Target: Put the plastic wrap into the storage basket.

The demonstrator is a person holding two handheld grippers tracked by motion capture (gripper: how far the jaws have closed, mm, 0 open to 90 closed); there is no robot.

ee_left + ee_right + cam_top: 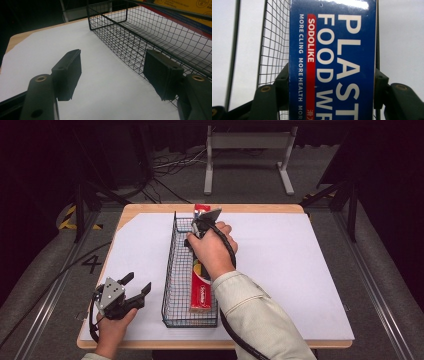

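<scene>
Left hand-held gripper [134,286] at rest on the worktop [280,250] beside the basket [175,270], jaws spread, nothing between them. Centre: box [201,290] of food wrap lying lengthwise in the basket, far end raised. Right hand-held gripper [200,227] clamped across that far end (pads pressed to both long sides). Step in hand, by appearance: setting the box down. Next: lower level, then release.

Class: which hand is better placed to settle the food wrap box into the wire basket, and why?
Right. The right gripper has its jaws clamped on the food wrap box inside the wire basket; the left gripper waits open beside it.
</scene>
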